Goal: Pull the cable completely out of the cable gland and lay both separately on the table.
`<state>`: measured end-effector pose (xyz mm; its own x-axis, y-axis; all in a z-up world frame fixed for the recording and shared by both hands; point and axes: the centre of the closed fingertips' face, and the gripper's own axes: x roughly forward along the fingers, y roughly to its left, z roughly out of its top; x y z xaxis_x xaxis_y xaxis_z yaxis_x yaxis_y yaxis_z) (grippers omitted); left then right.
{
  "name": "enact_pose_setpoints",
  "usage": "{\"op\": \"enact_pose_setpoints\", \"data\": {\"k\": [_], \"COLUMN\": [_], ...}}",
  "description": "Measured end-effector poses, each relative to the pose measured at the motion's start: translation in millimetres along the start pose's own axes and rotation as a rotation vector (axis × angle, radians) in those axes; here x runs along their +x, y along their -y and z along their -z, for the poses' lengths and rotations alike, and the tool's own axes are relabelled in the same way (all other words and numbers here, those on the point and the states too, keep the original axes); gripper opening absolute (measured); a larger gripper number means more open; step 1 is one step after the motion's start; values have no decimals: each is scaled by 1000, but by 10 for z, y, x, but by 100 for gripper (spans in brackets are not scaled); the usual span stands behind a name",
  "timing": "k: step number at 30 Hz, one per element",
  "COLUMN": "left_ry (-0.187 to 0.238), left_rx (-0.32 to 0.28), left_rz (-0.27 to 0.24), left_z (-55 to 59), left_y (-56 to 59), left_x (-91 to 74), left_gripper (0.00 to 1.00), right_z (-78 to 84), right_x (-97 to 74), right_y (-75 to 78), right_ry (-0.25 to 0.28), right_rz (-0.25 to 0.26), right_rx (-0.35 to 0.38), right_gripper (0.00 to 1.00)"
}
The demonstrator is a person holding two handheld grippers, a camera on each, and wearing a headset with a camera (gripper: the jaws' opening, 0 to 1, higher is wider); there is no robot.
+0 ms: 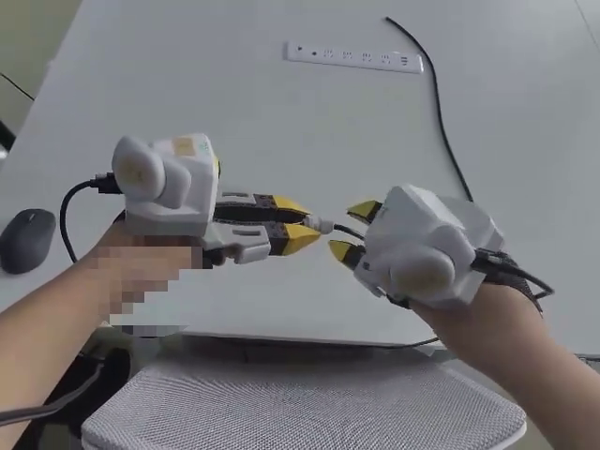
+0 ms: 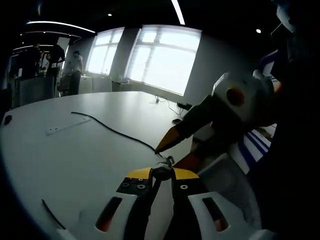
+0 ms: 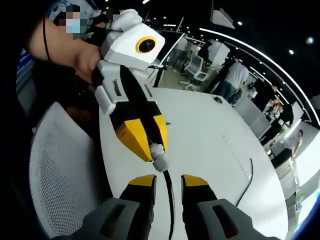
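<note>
Cable gland (image 3: 158,154) sits clamped in left gripper (image 1: 311,223); right gripper (image 1: 345,231) (jaws apart) straddles the cable (image 3: 169,195).

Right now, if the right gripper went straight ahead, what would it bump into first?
Probably the small grey cable gland pinched in the left gripper's yellow fingers, just ahead along the thin black cable.

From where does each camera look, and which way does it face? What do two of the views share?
Head view: on the head, facing forward and down at the table; both forearms, the left gripper and the right gripper show.
Left gripper view: on the left gripper, facing along its jaws past the cable gland to the right gripper.
Right gripper view: on the right gripper, facing the left gripper and the hand holding it.
Shared: both gripper views show the cable gland, from opposite sides.
</note>
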<state>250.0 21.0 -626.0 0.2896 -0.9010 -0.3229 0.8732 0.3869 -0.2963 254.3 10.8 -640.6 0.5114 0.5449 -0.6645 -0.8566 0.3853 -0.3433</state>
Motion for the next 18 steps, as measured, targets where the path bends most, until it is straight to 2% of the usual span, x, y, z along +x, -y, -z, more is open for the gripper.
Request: {"op": "enact_pose_setpoints", "data": {"k": [7, 13, 18], "left_ry": [-11, -5, -1], "left_rx": [-5, -3, -3], "left_rz": [4, -1, -4], "left_z": [37, 26, 18], "left_y": [13, 6, 5], "left_x": [7, 13, 29], "left_gripper": [15, 15, 15], "right_z": [9, 18, 45], "right_x": [12, 16, 20], "right_y": [-61, -33, 6], "right_ry": [-17, -6, -3], "right_rz": [-20, -13, -10], "right_rx": [-70, -68, -36], "right_gripper": [1, 0, 0]}}
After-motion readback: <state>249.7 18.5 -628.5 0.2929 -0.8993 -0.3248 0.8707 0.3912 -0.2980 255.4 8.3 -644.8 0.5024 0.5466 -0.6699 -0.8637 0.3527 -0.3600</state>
